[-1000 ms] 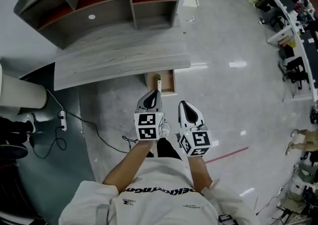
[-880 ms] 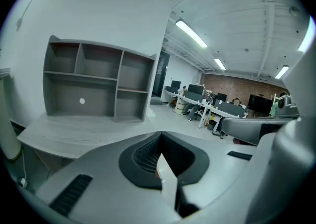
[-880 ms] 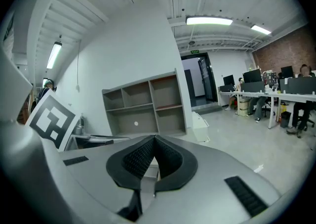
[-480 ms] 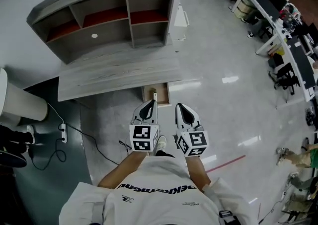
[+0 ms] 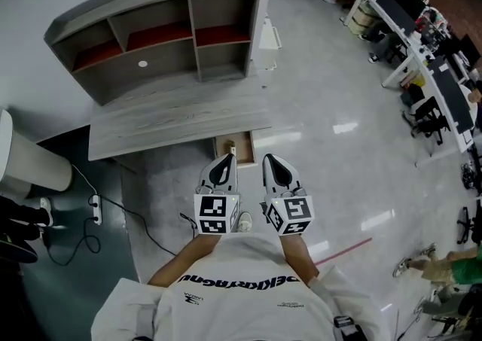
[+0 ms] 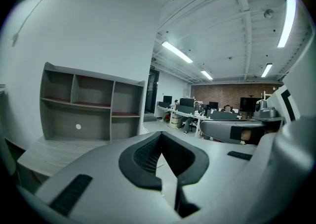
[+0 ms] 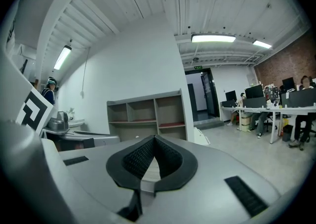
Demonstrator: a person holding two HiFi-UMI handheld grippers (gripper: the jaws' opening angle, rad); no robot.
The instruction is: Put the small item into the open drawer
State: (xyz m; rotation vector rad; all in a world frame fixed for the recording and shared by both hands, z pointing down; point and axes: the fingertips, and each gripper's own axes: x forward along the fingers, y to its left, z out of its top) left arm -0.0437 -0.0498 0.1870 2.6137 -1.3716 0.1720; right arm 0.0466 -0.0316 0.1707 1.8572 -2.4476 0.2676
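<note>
The grey wood-grain counter was the biggest thing in the head view, and everything else is placed from it. On its back half stood the shelf unit with red-lined upper compartments. The open drawer stuck out from under the counter's front edge, near its right end.

In front of the counter, just short of the drawer, the person held both tools roughly level. The left gripper had its fingers pressed together with nothing between them. The right gripper looked the same, its fingers meeting on nothing. A small pale item seemed to lie inside the drawer, near its left wall, though it was too small to identify.

As a judgement, the placing looked done. The risk now was the drawer itself: jutting out at leg height beside the person's feet, it could be knocked by a knee or a low swing, jolting the item.

The shirt bore a line of dark lettering, upside down and not reliably legible. The marker cubes showed only black-and-white squares
</note>
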